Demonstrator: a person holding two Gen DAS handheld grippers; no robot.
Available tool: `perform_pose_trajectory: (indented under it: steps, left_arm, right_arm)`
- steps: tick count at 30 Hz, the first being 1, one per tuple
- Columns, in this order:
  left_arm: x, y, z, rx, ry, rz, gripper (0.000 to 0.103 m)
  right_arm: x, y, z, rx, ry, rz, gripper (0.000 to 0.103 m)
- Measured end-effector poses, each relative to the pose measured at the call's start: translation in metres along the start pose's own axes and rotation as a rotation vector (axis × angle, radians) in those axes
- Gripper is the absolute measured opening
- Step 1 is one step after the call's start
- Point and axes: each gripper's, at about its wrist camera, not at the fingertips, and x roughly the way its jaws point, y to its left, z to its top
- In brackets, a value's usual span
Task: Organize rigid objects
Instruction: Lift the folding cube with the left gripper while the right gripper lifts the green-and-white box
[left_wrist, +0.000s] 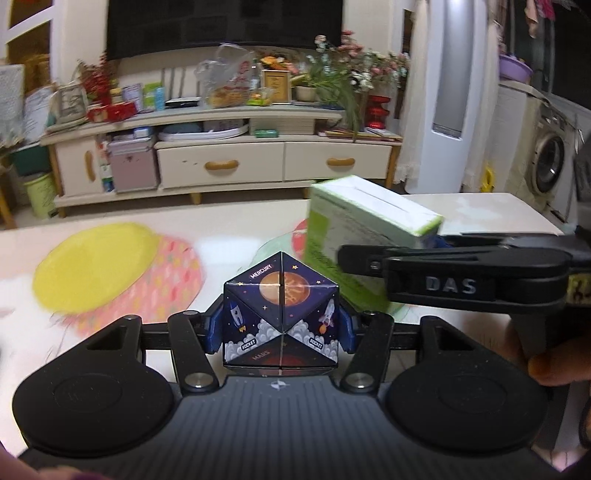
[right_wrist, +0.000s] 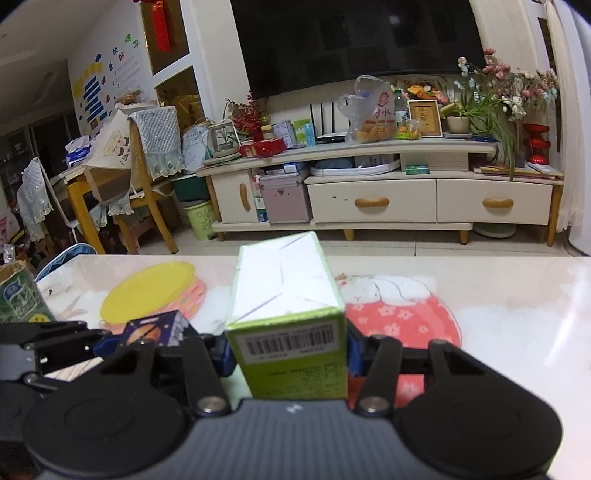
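Left hand-held gripper (left_wrist: 280, 328) clamping one space-print cube (left_wrist: 280, 314), right hand-held gripper (right_wrist: 288, 350) clamping one green carton (right_wrist: 288, 317)

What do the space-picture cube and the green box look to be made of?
Space cube: probably printed plastic panels, glossy; seams split its faces and light glints off them. Green box: thin cardboard, fairly matte; folded flaps on top and a printed barcode suggest a carton.

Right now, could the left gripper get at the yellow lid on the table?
Probably not yet: the left gripper has its jaws closed on the space-print cube. The path to the yellow lid looks clear otherwise.
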Motion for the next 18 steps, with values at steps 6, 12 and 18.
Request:
perform_pose_trajectory:
  steps: [6, 12, 18]
  left_arm:
    - [-0.028, 0.006, -0.018, -0.036, -0.003, 0.038, 0.07]
    - [-0.058, 0.003, -0.035, -0.01, -0.002, 0.052, 0.07]
    - [-0.086, 0.007, -0.052, -0.04, 0.011, 0.05, 0.07]
  right_arm:
    - [-0.026, 0.013, -0.019, 0.022, 0.002, -0.009, 0.052]
    - [-0.053, 0.036, -0.038, 0.017, 0.004, -0.022, 0.052]
    - [-0.08, 0.06, -0.059, -0.022, 0.018, -0.035, 0.052]
